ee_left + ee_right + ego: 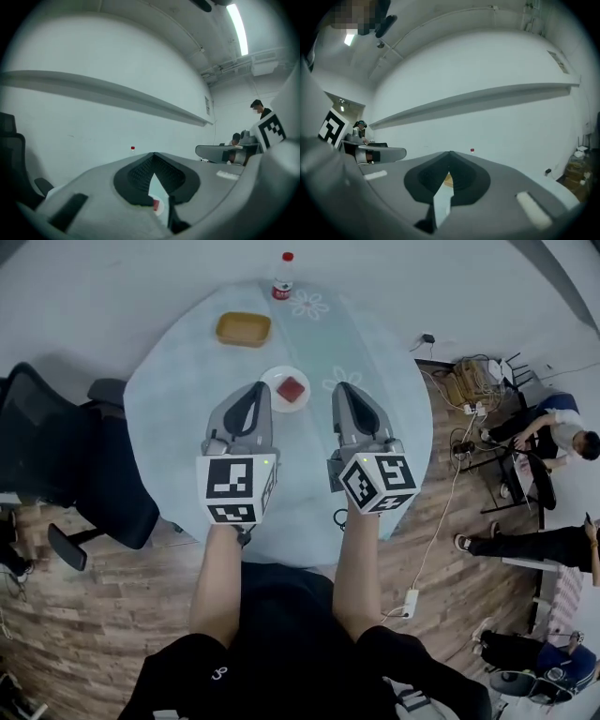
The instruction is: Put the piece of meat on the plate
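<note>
The red piece of meat (292,388) lies on a small white plate (277,379) in the middle of the round table (169,399), which has a pale blue cloth. My left gripper (260,386) hovers above the table just left of the plate, jaws shut and empty. My right gripper (339,387) hovers just right of the plate, also shut and empty. In the left gripper view the fingertips meet (153,154), and the meat (155,203) and plate (162,209) show through the slit below them. The right gripper (450,153) points level toward the wall.
A shallow yellow-brown tray (244,329) and a red-capped bottle (282,277) stand at the table's far side. A black office chair (56,465) is at the left. People sit at desks on the right (553,432), with cables and a power strip (410,602) on the wooden floor.
</note>
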Available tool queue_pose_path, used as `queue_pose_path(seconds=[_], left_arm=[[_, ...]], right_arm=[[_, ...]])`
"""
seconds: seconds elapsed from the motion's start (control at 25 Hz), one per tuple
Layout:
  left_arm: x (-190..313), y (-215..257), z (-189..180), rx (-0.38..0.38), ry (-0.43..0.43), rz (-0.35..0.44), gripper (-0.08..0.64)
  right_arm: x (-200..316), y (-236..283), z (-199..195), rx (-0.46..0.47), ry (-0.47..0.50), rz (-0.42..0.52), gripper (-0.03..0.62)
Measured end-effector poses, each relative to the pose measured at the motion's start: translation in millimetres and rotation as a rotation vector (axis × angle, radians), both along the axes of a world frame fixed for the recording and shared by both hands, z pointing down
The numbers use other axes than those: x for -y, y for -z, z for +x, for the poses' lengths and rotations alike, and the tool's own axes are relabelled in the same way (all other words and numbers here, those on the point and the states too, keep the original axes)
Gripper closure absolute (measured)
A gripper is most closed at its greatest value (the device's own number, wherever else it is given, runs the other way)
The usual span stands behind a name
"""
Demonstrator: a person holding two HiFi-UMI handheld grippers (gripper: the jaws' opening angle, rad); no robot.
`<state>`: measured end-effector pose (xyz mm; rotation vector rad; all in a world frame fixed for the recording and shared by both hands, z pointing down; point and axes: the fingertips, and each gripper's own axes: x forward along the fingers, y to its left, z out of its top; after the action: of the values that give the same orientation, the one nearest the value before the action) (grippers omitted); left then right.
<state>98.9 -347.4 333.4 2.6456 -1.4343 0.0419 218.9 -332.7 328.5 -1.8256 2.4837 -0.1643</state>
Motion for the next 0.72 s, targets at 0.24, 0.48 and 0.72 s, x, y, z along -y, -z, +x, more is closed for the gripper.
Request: queue_pose_path(seconds=[0.24,0.48,0.72], left_arm=[[-28,12,16,0.025,-0.020,0.037,0.566],[-38,15,12,0.044,-0.013,0.039,0.566],[-38,16,12,0.052,-0.014,0.042,0.566]], right_arm=[[-31,8,5,-0.099,-0.024,0.006,0.586],[-39,11,-1,-0.109,-0.007,0.011,0.586],[-37,9,-4,-0.123,-0.006,0.002,0.586]])
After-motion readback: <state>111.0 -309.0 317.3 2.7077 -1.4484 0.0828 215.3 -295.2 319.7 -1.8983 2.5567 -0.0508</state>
